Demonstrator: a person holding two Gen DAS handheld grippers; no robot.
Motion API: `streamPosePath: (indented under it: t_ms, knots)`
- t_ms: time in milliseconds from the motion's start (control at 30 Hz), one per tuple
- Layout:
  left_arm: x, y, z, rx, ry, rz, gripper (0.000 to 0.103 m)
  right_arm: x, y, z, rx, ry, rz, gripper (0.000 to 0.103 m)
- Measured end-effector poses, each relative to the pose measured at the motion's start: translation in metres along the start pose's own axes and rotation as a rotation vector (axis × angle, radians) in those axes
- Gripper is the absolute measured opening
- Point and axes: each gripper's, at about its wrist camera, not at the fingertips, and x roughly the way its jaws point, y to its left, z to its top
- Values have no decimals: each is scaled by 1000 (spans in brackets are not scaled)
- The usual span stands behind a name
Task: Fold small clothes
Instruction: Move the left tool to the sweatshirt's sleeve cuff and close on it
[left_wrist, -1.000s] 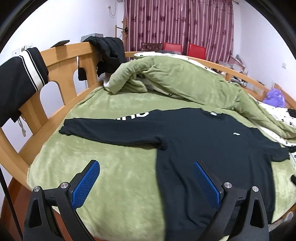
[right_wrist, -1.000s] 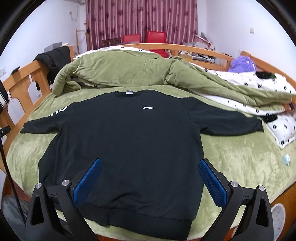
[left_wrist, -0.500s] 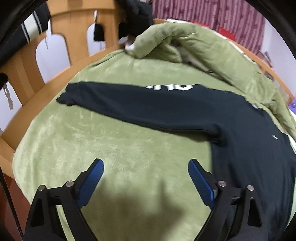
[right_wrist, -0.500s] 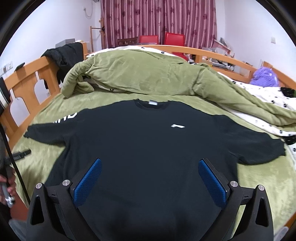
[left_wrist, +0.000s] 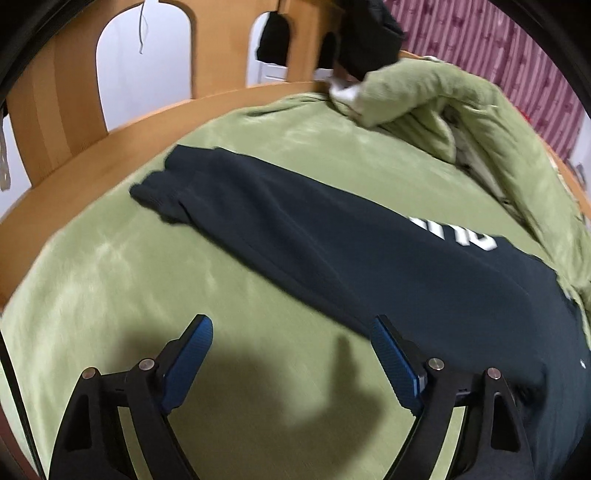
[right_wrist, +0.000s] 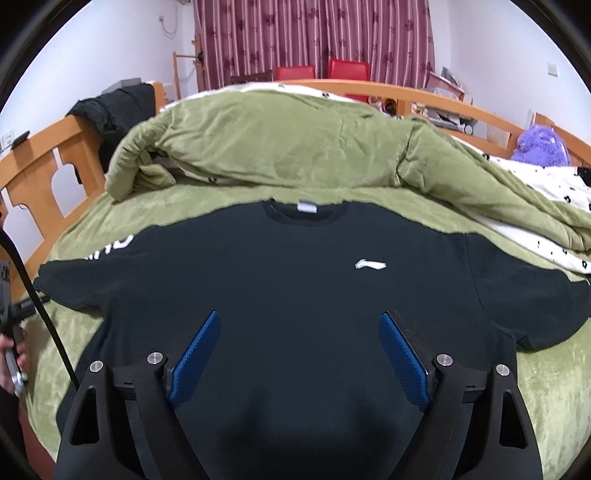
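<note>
**Both tongs open over the spread shirt**

The black shirt (right_wrist: 295, 280) lies flat, front up, on the green sheet (left_wrist: 110, 280). The left tongs (left_wrist: 291, 354) hang with fingers apart and empty over the sheet; the sleeve (left_wrist: 258, 225) runs just ahead of them. The right tongs (right_wrist: 299, 350) are spread, empty, above the shirt's lower front. A quilt (right_wrist: 280, 147) is heaped beyond the collar.

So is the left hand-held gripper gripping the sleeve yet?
No, the left hand-held gripper is open above the green blanket, short of the sleeve.
</note>
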Motion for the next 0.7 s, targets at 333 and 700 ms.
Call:
streamPosePath:
  t_ms: [333, 700]
  knots:
    - [59, 6, 31, 13, -5, 93, 76, 26, -8, -25, -34, 87, -59, 84]
    - [36, -31, 46, 147, -50, 152, 8, -2, -14, -19, 18, 42, -46, 83]
